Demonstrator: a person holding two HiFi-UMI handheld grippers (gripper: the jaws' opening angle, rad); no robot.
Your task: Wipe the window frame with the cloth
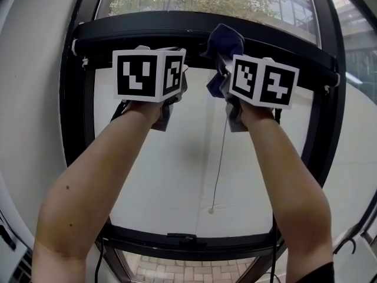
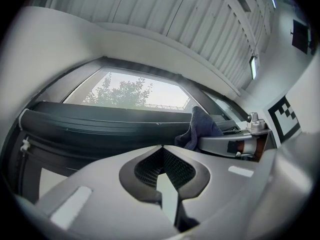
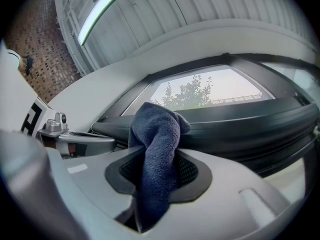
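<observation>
Cloth [image 3: 157,149], dark blue and bunched, stood clamped between the jaws of the right gripper [image 3: 159,194]. A loose crest of it rose above the jaw tips and a tail hung down behind them. Straight ahead of that gripper ran the black upper bar [image 3: 250,126] of the window frame [image 1: 76,128]. The crest of the cloth lay against it or just short of it; no view settled whether they touched. The left gripper [image 2: 162,176] was held up just beside the right one, on its left and level with it. Its jaws were together with nothing between them.

The step in hand looked like the wipe along that upper bar. To do it well, the right gripper would need to push forward until the crest flattened on the bar, so that fabric and not jaw plastic met the frame. It should then travel sideways along the bar with steady pressure. The clamp would have to stay firm, since the crest was floppy and could fold back or drag out. The left gripper seemed best kept clear of the right one's path. A thin pull cord [image 1: 219,152] hung below and beyond the right gripper, in front of the pale blind [image 1: 177,158], and could snag on a downward stroke.
</observation>
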